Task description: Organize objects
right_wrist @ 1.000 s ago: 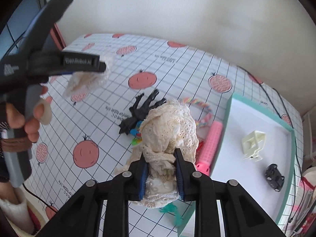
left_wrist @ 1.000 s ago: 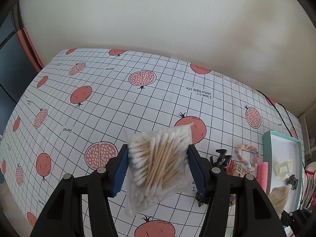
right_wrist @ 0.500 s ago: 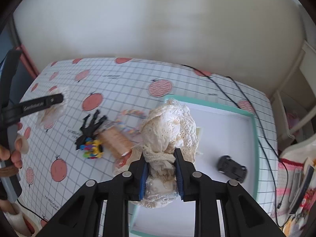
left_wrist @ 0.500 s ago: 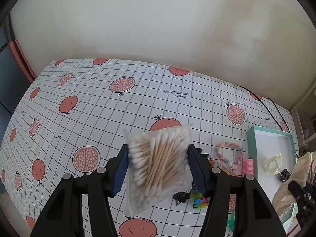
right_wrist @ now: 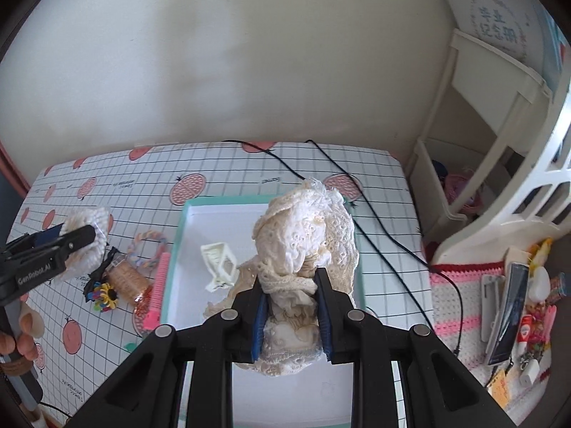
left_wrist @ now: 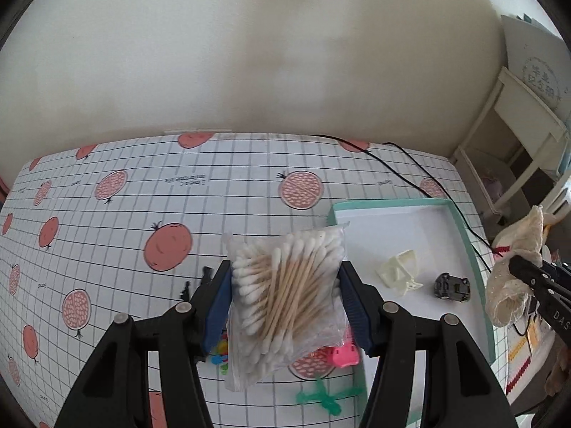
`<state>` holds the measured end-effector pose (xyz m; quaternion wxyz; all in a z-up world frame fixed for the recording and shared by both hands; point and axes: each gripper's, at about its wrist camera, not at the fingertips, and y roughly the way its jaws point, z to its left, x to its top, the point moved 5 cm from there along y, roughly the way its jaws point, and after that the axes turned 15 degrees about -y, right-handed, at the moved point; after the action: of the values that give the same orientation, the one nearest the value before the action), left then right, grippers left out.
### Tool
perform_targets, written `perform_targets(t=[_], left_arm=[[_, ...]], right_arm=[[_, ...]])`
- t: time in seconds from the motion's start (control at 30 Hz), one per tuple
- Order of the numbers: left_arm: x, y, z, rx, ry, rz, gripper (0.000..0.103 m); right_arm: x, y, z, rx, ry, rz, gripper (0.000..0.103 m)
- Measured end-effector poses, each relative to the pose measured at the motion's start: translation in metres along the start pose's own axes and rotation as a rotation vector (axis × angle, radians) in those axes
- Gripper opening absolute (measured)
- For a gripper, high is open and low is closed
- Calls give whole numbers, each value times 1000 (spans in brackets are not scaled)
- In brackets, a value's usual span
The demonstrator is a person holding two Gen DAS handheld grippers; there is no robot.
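- The left gripper (left_wrist: 285,296) pinches a bag of cotton swabs (left_wrist: 285,285) above the table, just left of the tray (right_wrist: 178,249).
- The right gripper (right_wrist: 289,306) clamps a cream lace cloth (right_wrist: 307,228) over the tray.
- Tray contents — a cream hair claw (right_wrist: 219,262) and a small dark toy car (left_wrist: 451,285), near each other.

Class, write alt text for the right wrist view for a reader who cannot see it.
The right gripper holds a bundle of cream lace fabric over a teal-rimmed white tray containing a cream hair claw clip; hair accessories lie on the pomegranate-print tablecloth beside it.
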<state>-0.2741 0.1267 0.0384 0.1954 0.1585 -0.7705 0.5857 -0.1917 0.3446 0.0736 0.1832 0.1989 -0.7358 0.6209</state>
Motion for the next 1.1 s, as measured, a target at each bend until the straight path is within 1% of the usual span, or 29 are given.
perform_targets(t=[0.1, 0.2, 0.3, 0.47, 0.63, 0.8, 0.93, 1.1], left_arm=[[-9, 5, -25, -34, 50, 28, 60], [-19, 11, -47, -43, 104, 49, 60], [-30, 17, -64, -52, 144, 74, 60], [-54, 42, -85, -87, 188, 178, 60], [-71, 60, -93, -61, 225, 231, 60], [-81, 73, -95, -49, 239, 267, 60], [-88, 81, -95, -33, 248, 290, 60], [-95, 89, -96, -20, 258, 308, 60]], right_arm=[[-5, 5, -8, -2, 15, 19, 26], [-9, 14, -12, 4, 18, 41, 26], [-16, 26, -10, 15, 4, 86, 26], [-32, 47, -1, 33, -46, 167, 26], [-51, 68, 9, 51, -112, 252, 27], [-65, 86, 14, 64, -134, 309, 27], [-71, 96, 17, 67, -138, 335, 30], [-73, 98, 19, 69, -141, 340, 31]])
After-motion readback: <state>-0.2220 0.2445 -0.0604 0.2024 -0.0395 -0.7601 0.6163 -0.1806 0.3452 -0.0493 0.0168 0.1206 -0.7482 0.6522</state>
